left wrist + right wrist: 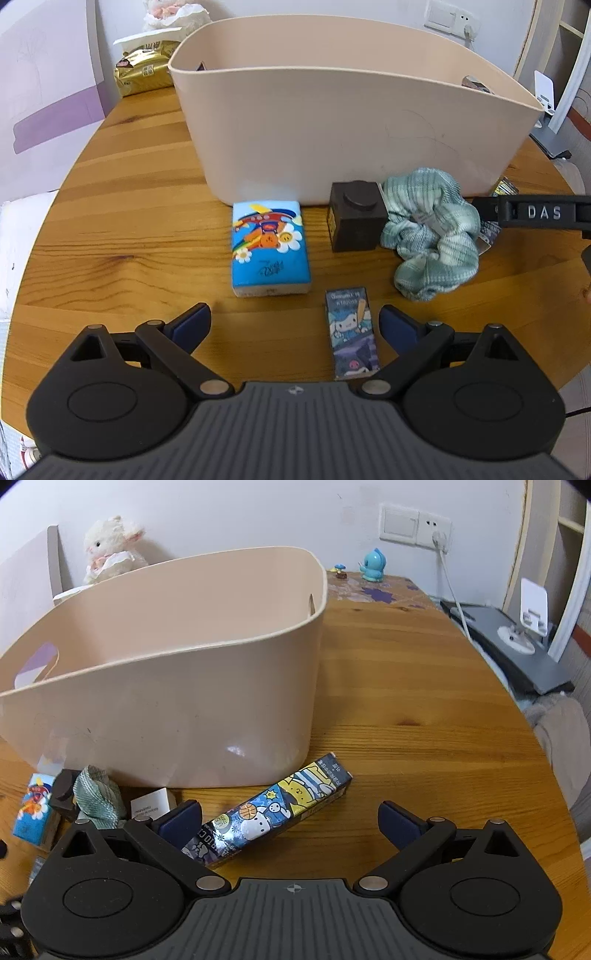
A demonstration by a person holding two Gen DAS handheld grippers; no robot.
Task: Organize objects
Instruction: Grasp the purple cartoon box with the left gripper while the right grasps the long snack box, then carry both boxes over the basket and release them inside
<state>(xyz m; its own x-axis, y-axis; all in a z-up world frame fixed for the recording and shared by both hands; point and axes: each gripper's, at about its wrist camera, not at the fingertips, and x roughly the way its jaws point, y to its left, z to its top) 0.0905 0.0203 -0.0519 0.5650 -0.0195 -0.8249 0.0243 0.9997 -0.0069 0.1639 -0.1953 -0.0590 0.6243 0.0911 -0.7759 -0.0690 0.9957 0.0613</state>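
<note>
Both grippers hover over the desk [110,221] with fingers spread wide (nothing held): left gripper [294,325] near a small cartoon box [352,334], right gripper [290,821] beside a long cartoon box [273,808] lying before the beige bin [166,686].

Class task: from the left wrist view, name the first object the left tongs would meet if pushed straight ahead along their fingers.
Probably the small cartoon box, lying just right of centre between the open left tongs. If they pass over it, the blue tissue pack comes next; height is unclear.
</note>
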